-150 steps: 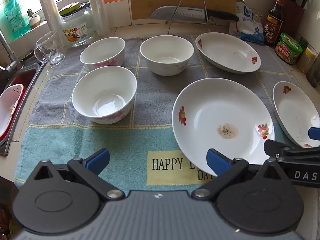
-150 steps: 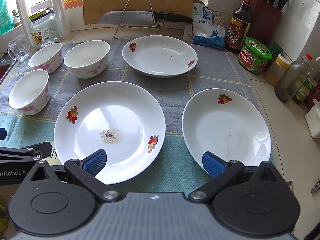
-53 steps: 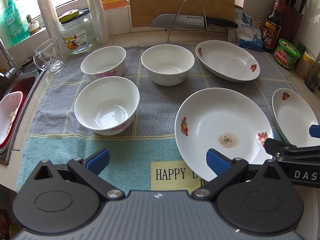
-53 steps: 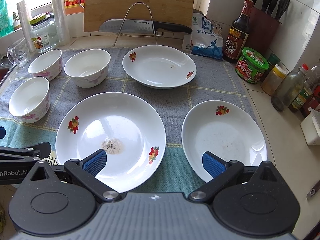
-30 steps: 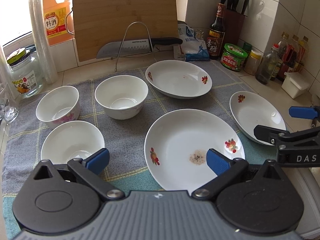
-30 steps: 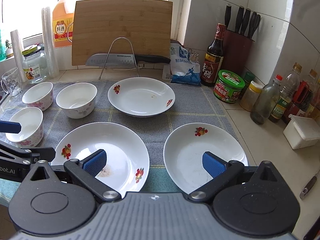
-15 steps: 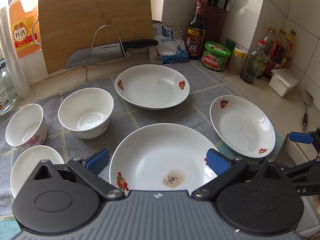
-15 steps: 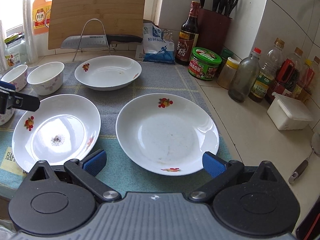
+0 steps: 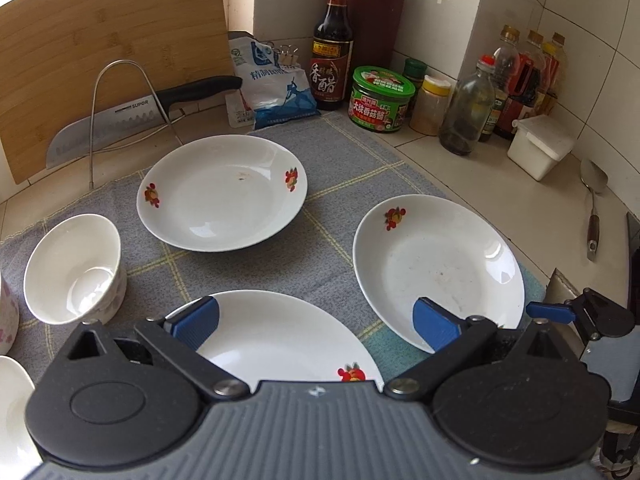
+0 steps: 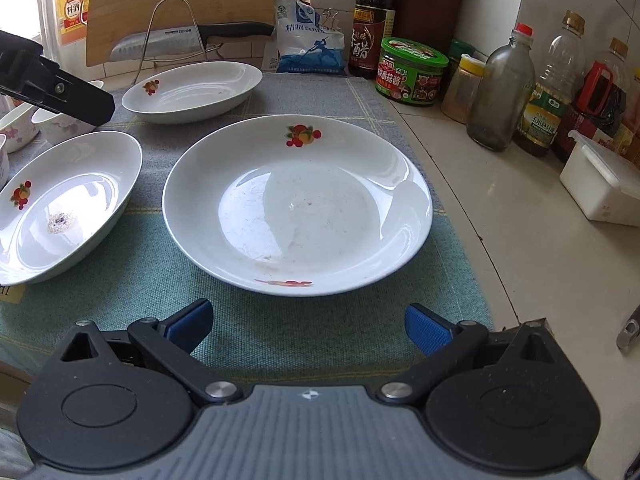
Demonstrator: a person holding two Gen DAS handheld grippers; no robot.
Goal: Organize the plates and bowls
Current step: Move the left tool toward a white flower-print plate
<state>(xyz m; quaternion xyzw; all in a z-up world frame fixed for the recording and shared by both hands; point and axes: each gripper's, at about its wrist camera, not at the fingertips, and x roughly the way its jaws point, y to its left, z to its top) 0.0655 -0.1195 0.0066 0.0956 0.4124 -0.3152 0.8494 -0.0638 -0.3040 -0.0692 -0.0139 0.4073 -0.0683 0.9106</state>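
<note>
Plates, three: near plate [image 10: 298,204] at 12 o'clock of the right gripper [image 10: 306,326], soiled plate [image 10: 60,204] at 9, far plate [image 10: 192,90] at 11. Bowl [image 9: 74,274] at 10 of the left gripper [image 9: 314,322]. Nothing stacked (all left to do). Both grippers spread, empty. Knife [image 9: 132,114]: "SUPOR".

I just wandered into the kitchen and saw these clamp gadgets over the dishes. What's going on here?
A person is holding a two-finger gripper in each hand above dishes spread on a towel. Both the right gripper and the left gripper are open and hold nothing. The right one faces the nearest plate; the left hovers over a plate with a food stain. A third plate and a bowl sit apart, nothing stacked.
</note>
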